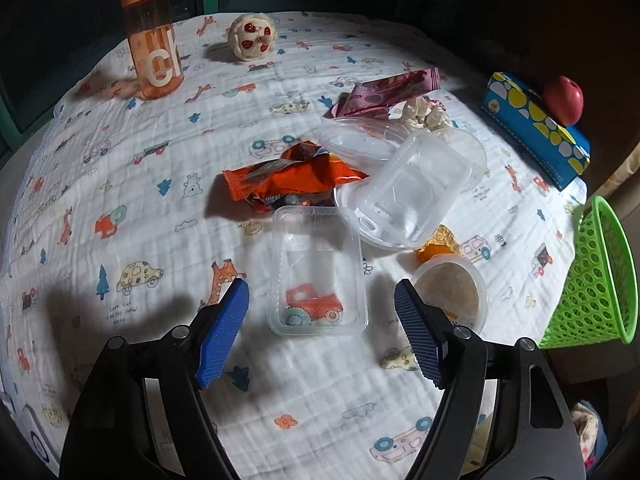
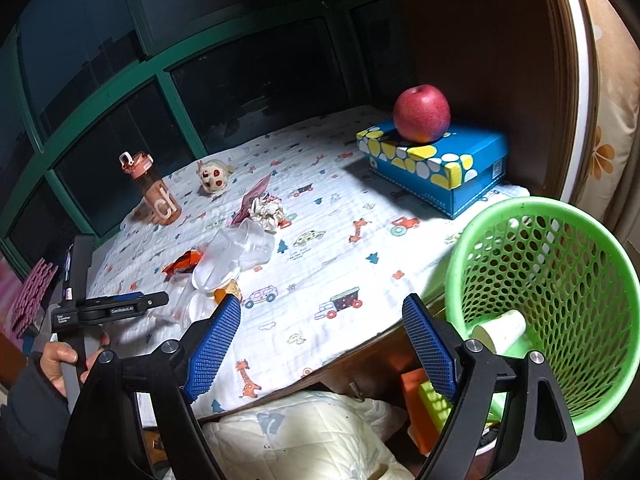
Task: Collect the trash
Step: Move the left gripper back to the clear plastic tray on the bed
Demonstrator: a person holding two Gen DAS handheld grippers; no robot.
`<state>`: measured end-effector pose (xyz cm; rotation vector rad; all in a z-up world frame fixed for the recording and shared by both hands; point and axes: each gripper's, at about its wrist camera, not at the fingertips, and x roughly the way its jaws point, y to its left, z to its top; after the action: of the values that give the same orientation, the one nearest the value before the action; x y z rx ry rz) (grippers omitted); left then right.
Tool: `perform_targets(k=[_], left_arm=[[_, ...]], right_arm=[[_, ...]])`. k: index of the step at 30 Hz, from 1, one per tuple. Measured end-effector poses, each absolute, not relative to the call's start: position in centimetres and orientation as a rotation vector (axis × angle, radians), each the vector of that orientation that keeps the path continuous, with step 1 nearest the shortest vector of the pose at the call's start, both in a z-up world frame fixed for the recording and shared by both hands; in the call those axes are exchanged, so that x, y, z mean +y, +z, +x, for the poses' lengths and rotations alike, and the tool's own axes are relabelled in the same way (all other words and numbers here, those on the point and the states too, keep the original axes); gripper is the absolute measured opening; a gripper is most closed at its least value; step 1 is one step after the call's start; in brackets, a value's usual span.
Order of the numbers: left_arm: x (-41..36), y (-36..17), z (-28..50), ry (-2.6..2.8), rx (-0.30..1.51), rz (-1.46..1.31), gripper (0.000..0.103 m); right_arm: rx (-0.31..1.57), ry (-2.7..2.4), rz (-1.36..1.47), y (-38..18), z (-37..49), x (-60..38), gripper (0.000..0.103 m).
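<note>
Both grippers wide apart, nothing held, trash laid out ahead.

The left gripper (image 1: 322, 326) hangs with jaws spread, and a clear plastic tray (image 1: 318, 270) lies right between the blue fingers (image 1: 224, 332), untouched. Past the tray sit an orange wrapper (image 1: 288, 178) and a clear clamshell box (image 1: 408, 190); off the right finger, a round cup (image 1: 450, 288). The right gripper (image 2: 320, 344) is spread too, empty, over the table edge, with the green basket (image 2: 560, 280) just outside its right finger, a paper cup (image 2: 500, 330) inside.
</note>
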<state>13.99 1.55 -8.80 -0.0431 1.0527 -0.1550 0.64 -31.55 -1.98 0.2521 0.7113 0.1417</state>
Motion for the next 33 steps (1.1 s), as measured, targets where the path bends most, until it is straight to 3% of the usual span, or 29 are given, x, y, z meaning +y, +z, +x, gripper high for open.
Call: perform_targets(k=[13, 21, 33], left_arm=[[0.9, -11.3, 16.2, -0.179, 1.11, -0.047, 0.074], [1.5, -12.2, 16.6, -0.199, 1.121, -0.086, 0.058], [3.7, -9.6, 14.7, -0.206, 1.049, -0.158, 0.057]], right_arm=[[0.758, 0.195, 0.228, -2.9, 2.2, -28.9, 0.08], [0.776, 0.231, 0.206, -3.2, 2.7, -27.0, 0.08], [0.799, 0.285, 0.178, -3.4, 4.9, -24.6, 0.08]])
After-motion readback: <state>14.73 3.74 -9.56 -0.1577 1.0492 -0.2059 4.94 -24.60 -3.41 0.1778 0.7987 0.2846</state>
